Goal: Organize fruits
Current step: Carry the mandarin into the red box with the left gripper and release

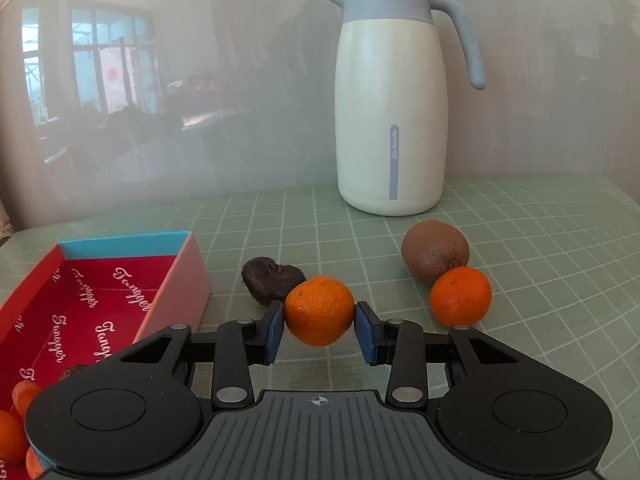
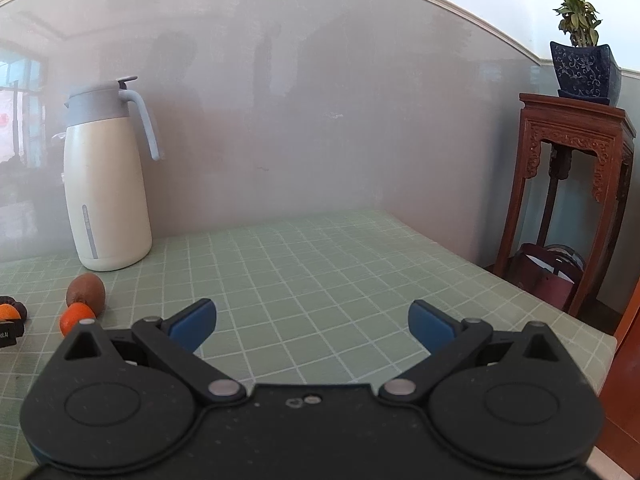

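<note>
Now the left claw (image 1: 319, 326) squeezes a little orange (image 1: 319, 310) beside the red box (image 1: 92, 300), while the right claw (image 2: 312, 322) hangs wide, holding nothing.

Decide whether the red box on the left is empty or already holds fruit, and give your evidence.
Not empty. The open red box already holds small orange fruits at its near end, partly hidden by the left gripper.
</note>
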{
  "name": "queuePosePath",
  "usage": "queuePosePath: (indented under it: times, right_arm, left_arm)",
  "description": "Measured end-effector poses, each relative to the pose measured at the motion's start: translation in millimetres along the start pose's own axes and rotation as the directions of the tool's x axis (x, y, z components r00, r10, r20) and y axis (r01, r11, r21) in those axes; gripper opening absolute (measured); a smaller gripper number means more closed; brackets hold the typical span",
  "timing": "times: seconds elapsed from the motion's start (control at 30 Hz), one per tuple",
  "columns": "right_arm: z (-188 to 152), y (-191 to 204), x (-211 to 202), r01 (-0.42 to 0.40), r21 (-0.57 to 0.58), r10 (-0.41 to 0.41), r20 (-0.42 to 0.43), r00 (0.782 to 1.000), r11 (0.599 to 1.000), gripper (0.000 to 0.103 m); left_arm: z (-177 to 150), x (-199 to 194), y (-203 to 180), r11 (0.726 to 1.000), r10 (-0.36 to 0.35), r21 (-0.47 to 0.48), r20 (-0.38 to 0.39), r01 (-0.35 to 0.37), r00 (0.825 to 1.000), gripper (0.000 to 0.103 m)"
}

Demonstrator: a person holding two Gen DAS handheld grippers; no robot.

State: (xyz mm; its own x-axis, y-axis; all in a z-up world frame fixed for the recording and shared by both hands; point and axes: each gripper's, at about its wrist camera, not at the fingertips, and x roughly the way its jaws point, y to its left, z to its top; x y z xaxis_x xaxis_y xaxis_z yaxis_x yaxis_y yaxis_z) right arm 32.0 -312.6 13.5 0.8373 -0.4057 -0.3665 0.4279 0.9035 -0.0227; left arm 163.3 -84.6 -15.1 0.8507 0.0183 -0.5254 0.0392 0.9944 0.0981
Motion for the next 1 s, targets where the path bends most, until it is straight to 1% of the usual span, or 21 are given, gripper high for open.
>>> queuePosePath:
  times: [0.1, 0.23, 0.33, 0.47, 0.6, 0.8, 0.9, 1.0]
  right_arm:
    - [0.2, 5.1, -0.9, -0.009, -0.007, 0.009, 0.0, 1.0, 1.0, 0.103]
    - [0.4, 13.7, -3.5, -0.027, -0.02, 0.027, 0.004, 1.0, 0.999, 0.103]
    - [0.0, 21.9, -4.8, -0.038, -0.035, 0.039, 0.003, 0.999, 0.999, 0.103]
    - [0.2, 32.7, -5.9, -0.058, -0.048, 0.058, 0.002, 0.998, 0.997, 0.103]
    - [0.2, 44.6, -7.9, -0.079, -0.06, 0.08, 0.002, 0.997, 0.995, 0.103]
    - [-0.9, 63.1, -10.9, -0.113, -0.081, 0.113, 0.001, 0.994, 0.99, 0.103]
    - [-1.0, 70.5, -12.1, -0.128, -0.084, 0.128, -0.001, 0.992, 0.988, 0.103]
    - [-0.8, 76.7, -13.5, -0.141, -0.088, 0.142, -0.002, 0.99, 0.986, 0.103]
  left_arm:
    - [1.0, -14.1, 7.1, 1.0, 0.014, -0.008, 0.031, -0.014, 0.999, 0.039]
    - [3.5, -32.8, 23.4, 0.998, 0.057, -0.017, 0.082, -0.055, 0.995, 0.039]
    - [3.8, -43.1, 41.6, 0.995, 0.094, -0.042, 0.098, -0.09, 0.991, 0.039]
    - [0.5, -50.9, 70.2, 0.986, 0.158, -0.076, 0.097, -0.151, 0.983, 0.039]
    - [-5.7, -50.7, 98.0, 0.97, 0.224, -0.108, 0.076, -0.215, 0.972, 0.039]
    - [-14.6, -41.4, 138.7, 0.939, 0.306, -0.169, 0.004, -0.3, 0.952, 0.039]
    - [-18.5, -36.4, 152.9, 0.924, 0.337, -0.182, -0.027, -0.336, 0.941, 0.039]
    - [-22.7, -31.1, 166.3, 0.914, 0.346, -0.202, -0.067, -0.352, 0.936, 0.039]
